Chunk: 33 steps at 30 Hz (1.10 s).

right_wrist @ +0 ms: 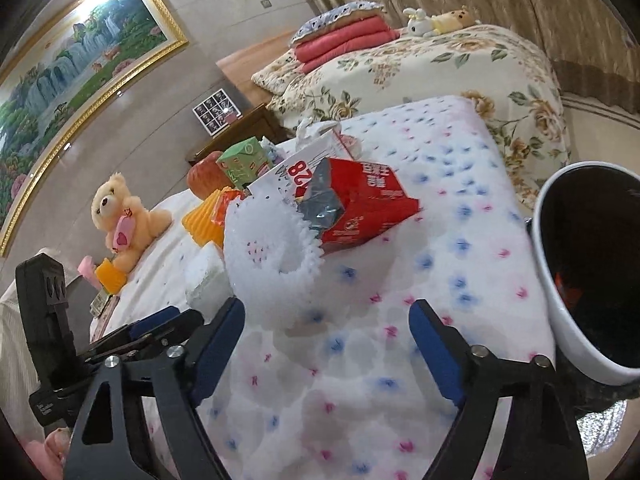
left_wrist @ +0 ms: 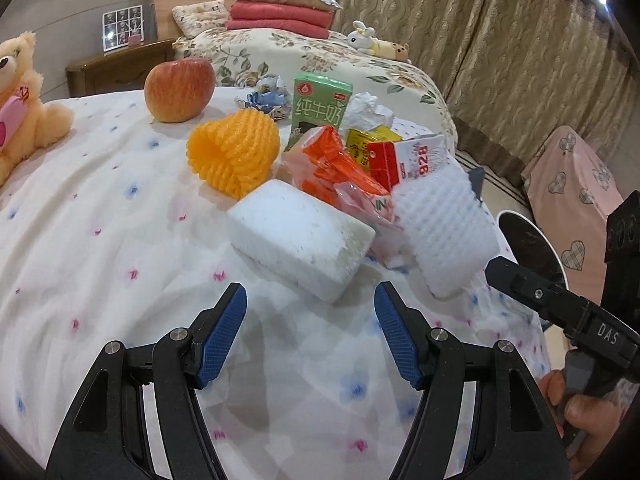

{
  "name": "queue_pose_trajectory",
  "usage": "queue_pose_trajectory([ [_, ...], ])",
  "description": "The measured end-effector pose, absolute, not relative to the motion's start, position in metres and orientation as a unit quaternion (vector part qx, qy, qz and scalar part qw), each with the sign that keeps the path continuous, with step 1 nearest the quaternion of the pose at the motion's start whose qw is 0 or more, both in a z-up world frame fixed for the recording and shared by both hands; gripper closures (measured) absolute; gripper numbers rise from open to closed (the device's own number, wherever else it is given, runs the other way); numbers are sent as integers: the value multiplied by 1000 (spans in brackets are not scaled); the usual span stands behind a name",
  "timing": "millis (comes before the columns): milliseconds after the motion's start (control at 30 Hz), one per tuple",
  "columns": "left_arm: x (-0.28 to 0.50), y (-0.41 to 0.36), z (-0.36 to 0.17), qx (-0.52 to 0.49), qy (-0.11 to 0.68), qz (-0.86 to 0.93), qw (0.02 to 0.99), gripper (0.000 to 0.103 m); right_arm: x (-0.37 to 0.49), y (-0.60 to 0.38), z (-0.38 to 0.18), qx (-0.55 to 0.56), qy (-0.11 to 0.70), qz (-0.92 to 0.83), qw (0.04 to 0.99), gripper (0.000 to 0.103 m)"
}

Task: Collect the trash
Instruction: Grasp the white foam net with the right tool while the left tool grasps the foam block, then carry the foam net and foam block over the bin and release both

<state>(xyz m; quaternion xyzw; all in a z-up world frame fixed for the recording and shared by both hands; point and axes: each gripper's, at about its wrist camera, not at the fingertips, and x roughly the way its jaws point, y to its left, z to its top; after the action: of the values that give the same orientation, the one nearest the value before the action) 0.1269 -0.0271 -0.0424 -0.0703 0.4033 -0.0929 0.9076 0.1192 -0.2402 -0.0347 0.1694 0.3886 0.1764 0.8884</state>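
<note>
1. Left wrist view showed the bed (left_wrist: 100, 208) under its flower-dotted white cover filling most of the frame, with the trash heaped right of centre.
2. At lower centre the left gripper (left_wrist: 311, 300) hovered low over the cover, jaws spread wide and holding nothing, its tips just short of the white foam block (left_wrist: 296, 236).
3. At the right edge the right gripper (left_wrist: 520, 276) reached in tilted, a hand (left_wrist: 584, 412) gripping its handle; its tip lay beside the white foam net (left_wrist: 444, 232).
4. Behind the block lay an orange foam net (left_wrist: 234, 152), an orange wrapper (left_wrist: 340, 168), a red-and-white carton (left_wrist: 408, 156) and a green milk carton (left_wrist: 320, 104).
5. An apple (left_wrist: 179, 90) stood at upper centre-left.
6. Right wrist view alone showed the white-rimmed bin (right_wrist: 560, 300) with its dark inside at the right edge, beside the bed.
7. There the right gripper (right_wrist: 328, 312) was also spread wide and empty, the white net (right_wrist: 268, 248) just beyond its left finger.
8. Only that view showed the landscape painting (right_wrist: 72, 80) at upper left and the whole teddy bear (right_wrist: 120, 216).
</note>
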Motion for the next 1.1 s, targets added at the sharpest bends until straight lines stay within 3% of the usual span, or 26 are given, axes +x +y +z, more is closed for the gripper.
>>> queue_pose_trajectory([
  [267,138,-30,-49,-73,415,-97,902,37,130,-228,-33,166,389,190,886,25],
  [333,140,-30,-51,-77,418,-102,899,51,133,-226,-35,168,392,191,884,30],
  [367,142,-31,-52,-79,422,-105,897,63,135,-224,-35,168,393,192,883,32],
  [467,142,-32,-51,-78,420,-113,897,72,138,-223,-36,171,396,193,881,43],
  [533,140,-32,-51,-76,417,-118,898,82,139,-220,-37,172,397,196,880,65],
  [633,134,-31,-50,-74,412,-116,901,81,135,-217,-36,170,394,205,880,78],
  [1100,95,-57,-33,-50,390,-161,905,82,90,-252,-28,184,375,177,891,80],
])
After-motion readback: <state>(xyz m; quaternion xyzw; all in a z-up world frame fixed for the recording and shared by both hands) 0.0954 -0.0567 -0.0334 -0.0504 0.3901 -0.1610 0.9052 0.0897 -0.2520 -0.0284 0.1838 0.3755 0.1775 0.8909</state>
